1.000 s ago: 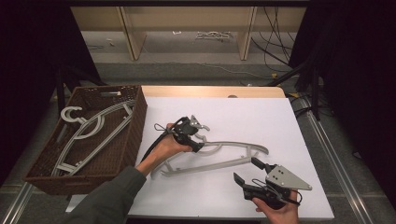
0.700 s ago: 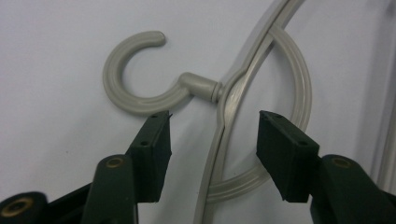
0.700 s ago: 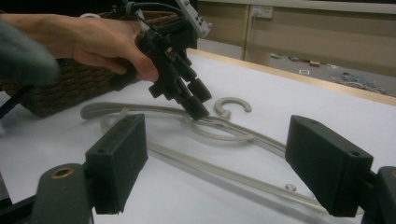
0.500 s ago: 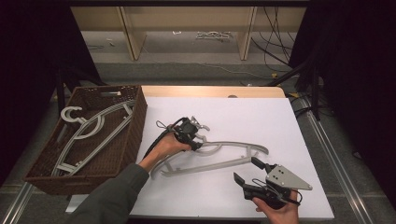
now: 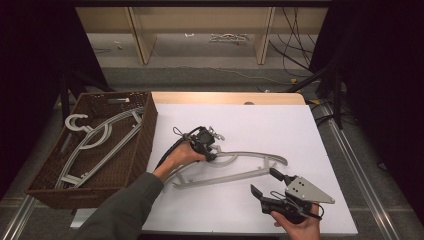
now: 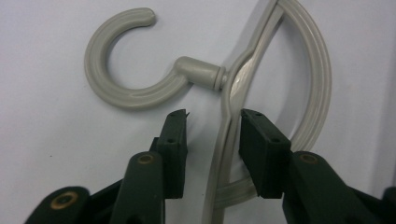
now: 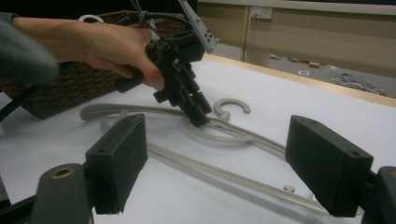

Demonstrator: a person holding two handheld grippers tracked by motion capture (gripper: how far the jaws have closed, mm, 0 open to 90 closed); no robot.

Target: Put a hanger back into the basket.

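A grey plastic hanger [image 5: 235, 172] lies flat on the white table top [image 5: 280, 125]. My left gripper [image 5: 212, 152] points down at the hanger's neck, just beside the hook [image 6: 121, 93]. Its jaws have just been closing, with the hanger's arm [image 6: 229, 116] between them. The right-hand pad is almost on the arm and a gap remains at the other pad, so the left gripper [image 6: 212, 122] is open. My right gripper [image 5: 264, 181] rests near the front edge with its jaws wide apart. Between its jaws, farther off, are the hanger [image 7: 219, 175] and the left gripper [image 7: 198, 119].
A brown wicker basket [image 5: 145, 140] stands at the table's left edge and holds grey hangers [image 5: 95, 137]. Bare white surface lies behind and to the right of the hanger. Shelving and cables lie on the floor beyond the table.
The left gripper has edged slightly right onto the hanger's neck. The right gripper has kept still, and the hanger lies where it was.
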